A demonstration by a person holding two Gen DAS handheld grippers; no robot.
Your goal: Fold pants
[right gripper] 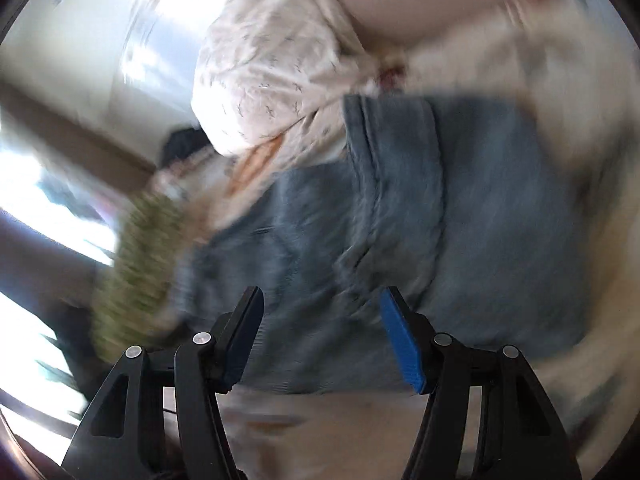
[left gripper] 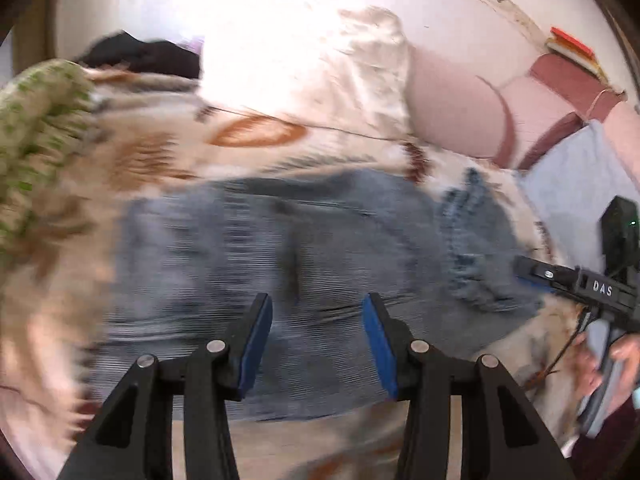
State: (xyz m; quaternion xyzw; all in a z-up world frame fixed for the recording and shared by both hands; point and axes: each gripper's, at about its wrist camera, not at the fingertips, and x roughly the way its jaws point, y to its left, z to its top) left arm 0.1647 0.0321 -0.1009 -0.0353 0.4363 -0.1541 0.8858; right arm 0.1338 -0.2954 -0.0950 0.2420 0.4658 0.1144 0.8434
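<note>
Both grippers empty over folded jeans

Heavy motion blur in both wrist views; detail limited.

- Left hand-held gripper [left gripper: 316, 344]: jaws spread wide, blue pads apart, nothing between them. It hangs above the jeans [left gripper: 304, 288], which lie just ahead of and below its fingertips.
- Right hand-held gripper [right gripper: 320, 340]: jaws likewise parted and holding nothing. The jeans [right gripper: 400, 220] fill the area ahead of it, with a stitched seam running away from the fingertips.
- Jeans sit as a compact blue block on a patterned bedspread [left gripper: 168, 148], so a fold seems already made; judged, not certain. A rumpled, frayed edge shows at the far right of the left gripper's view, close to the right gripper's body there.
- A pale printed pillow [right gripper: 272, 72] lies beyond the jeans; a green-speckled cloth [left gripper: 40, 120] sits off to the left of the left gripper.
- Probable reason for the wide jaws: either a release after laying denim flat, or readiness to pinch an edge for another fold. Cannot tell which
</note>
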